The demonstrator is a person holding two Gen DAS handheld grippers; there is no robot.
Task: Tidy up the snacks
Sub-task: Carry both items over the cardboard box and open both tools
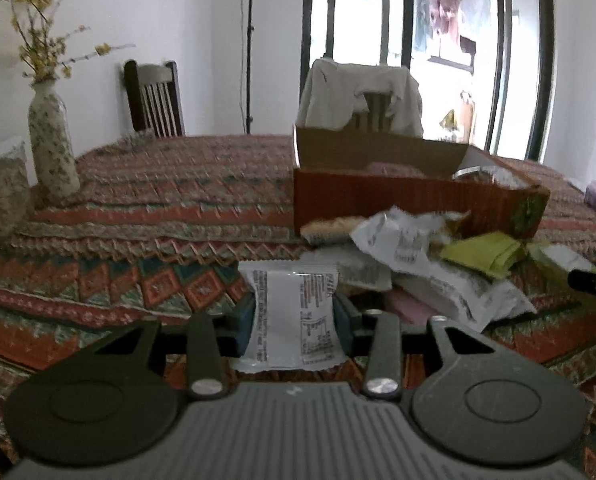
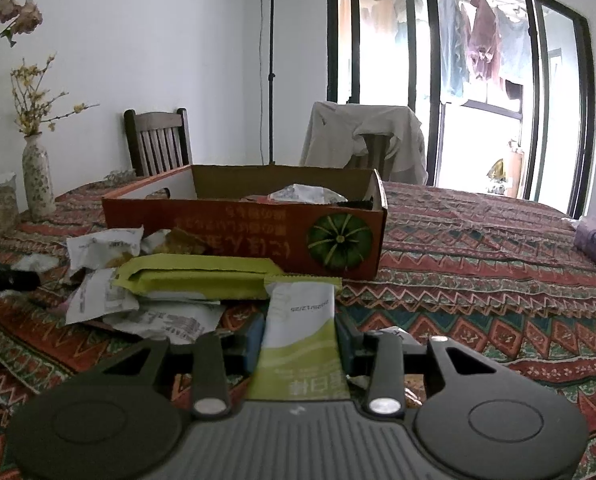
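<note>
Holding one packet per tool: left tool (image 1: 294,316) pinching white printed foil snack packet (image 1: 292,320), right tool (image 2: 300,340) pinching white-and-green snack packet (image 2: 298,340), both lifted above patterned-cloth surface (image 2: 478,240). Judged step: carry to orange cardboard box with pumpkin print (image 2: 258,240), just beyond loose pile. Advice: keep pinch firm on slippery foil, clear front wall before releasing, drop one at a time. Count: two tools, two packets held, one box, one long lime-green wrapper (image 2: 194,276), several crumpled white packets, number unclear.
</note>
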